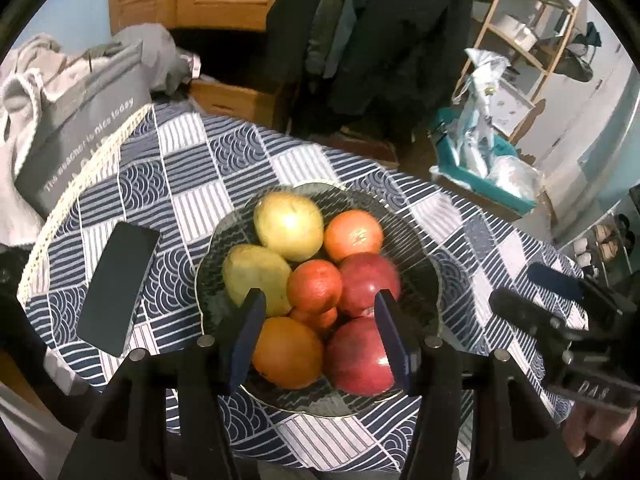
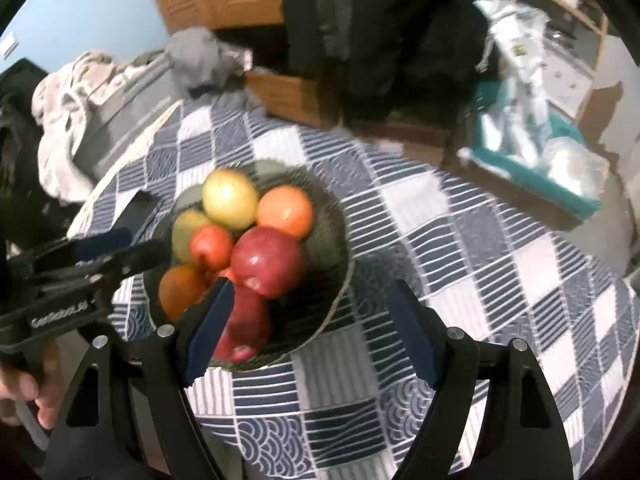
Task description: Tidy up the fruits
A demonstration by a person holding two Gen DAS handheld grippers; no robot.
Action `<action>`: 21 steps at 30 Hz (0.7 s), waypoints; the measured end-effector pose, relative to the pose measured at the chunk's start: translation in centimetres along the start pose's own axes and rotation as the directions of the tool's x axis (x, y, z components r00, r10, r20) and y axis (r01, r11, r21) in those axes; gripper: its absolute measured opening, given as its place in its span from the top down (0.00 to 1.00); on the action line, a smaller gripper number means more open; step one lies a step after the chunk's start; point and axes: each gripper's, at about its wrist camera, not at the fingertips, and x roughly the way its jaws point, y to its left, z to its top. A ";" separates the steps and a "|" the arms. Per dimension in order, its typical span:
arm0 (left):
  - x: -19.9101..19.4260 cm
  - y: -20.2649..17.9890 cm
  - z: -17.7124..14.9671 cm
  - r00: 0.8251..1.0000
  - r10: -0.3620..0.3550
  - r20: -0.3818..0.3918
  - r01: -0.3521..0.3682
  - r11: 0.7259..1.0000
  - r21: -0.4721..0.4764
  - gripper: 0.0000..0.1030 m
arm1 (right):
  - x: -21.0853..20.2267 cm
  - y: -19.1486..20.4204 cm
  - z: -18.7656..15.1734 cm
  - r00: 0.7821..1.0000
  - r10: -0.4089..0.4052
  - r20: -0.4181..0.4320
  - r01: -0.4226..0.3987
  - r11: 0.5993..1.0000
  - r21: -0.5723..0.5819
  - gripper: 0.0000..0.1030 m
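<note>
The glass bowl (image 1: 424,280) stands on the table (image 1: 192,184), which has a blue and white patterned cloth. All the fruits lie inside the bowl, touching each other. At the far side there is a yellow apple (image 1: 289,226) with an orange (image 1: 353,236) beside it. On the left lies a green mango (image 1: 256,272). In the middle is a small orange (image 1: 315,285) next to a red apple (image 1: 368,282). At the near side lie a big orange (image 1: 287,354) and a second red apple (image 1: 356,358).

The left gripper (image 1: 318,336) is open and empty; its fingers stand over the near part of the bowl, on both sides of the near fruits. The right gripper (image 2: 310,328) is also open and holds nothing. Its left finger is above the near rim of the bowl, and its right finger is above the cloth. This view is blurred.

A black phone (image 1: 118,290) lies flat on the table, left of the bowl and apart from it.
</note>
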 end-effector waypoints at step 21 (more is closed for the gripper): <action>-8.3 -3.5 0.7 0.977 -0.002 0.214 -0.018 0.996 0.089 0.22 | -10.7 -2.2 0.8 0.964 -0.116 0.240 0.099 0.992 0.081 0.23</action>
